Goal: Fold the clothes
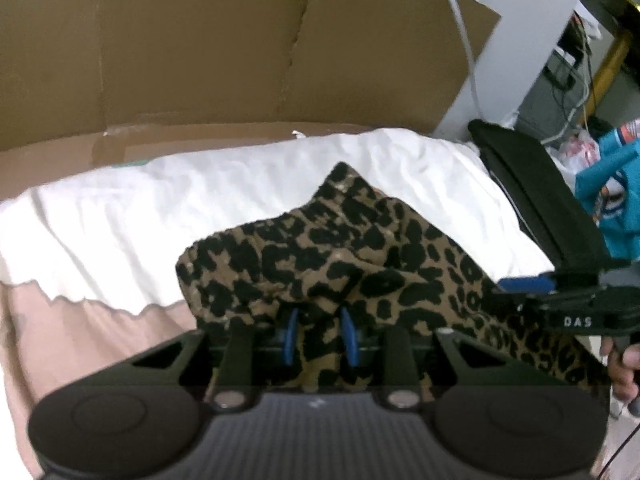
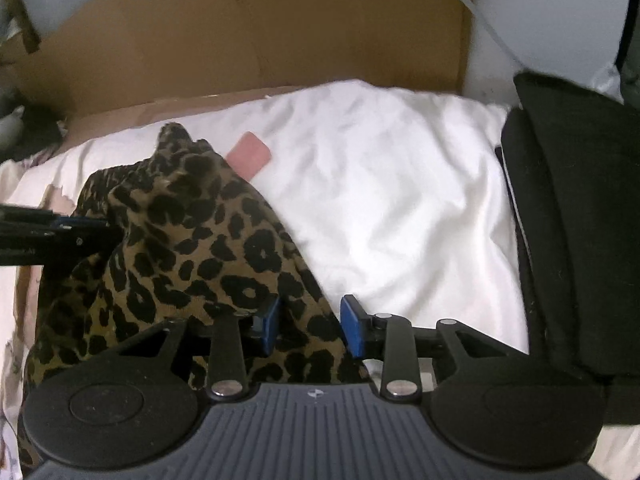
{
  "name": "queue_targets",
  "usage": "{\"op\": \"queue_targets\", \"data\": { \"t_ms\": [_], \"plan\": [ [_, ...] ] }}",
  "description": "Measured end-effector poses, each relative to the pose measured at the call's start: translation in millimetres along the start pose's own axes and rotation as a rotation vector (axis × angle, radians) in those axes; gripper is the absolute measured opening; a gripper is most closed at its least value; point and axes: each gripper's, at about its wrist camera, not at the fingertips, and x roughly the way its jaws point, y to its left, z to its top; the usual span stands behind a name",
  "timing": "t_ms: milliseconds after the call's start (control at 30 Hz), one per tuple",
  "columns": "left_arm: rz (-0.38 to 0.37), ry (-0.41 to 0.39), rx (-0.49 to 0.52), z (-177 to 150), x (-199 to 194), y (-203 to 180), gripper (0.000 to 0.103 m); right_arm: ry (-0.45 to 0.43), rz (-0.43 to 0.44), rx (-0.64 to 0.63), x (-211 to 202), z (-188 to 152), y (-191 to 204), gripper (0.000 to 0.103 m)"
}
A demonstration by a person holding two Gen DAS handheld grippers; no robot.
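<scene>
Meanwhile, left gripper (image 1: 319, 334) pinches the leopard garment (image 1: 340, 248); right gripper (image 2: 310, 326) gapes around it, so the fold may slump.

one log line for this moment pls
task: fold clothes | left claw: shut on leopard-print garment | right claw: open, fabric between pads | surface: white sheet

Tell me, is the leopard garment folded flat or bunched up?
Bunched up: the garment rises in a rumpled heap on the white sheet, not flat.
</scene>
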Motion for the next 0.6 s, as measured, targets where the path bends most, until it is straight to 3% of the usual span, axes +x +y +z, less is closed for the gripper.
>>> {"op": "queue_targets", "data": {
  "t_ms": [267, 467, 600],
  "plan": [
    [0.025, 0.024, 0.031, 4, -13, -7, 0.022, -0.001, -0.032, 0.017, -10, 0, -1, 0.039],
    [-0.013, -0.053, 0.063, 15, -48, -25, 0.021, -0.061, -0.005, 0.029, -40, -2, -6, 0.039],
    [-0.023, -0.076, 0.055, 27, -47, -33, 0.021, -0.094, 0.033, 0.032, -55, -6, -5, 0.039]
  ]
}}
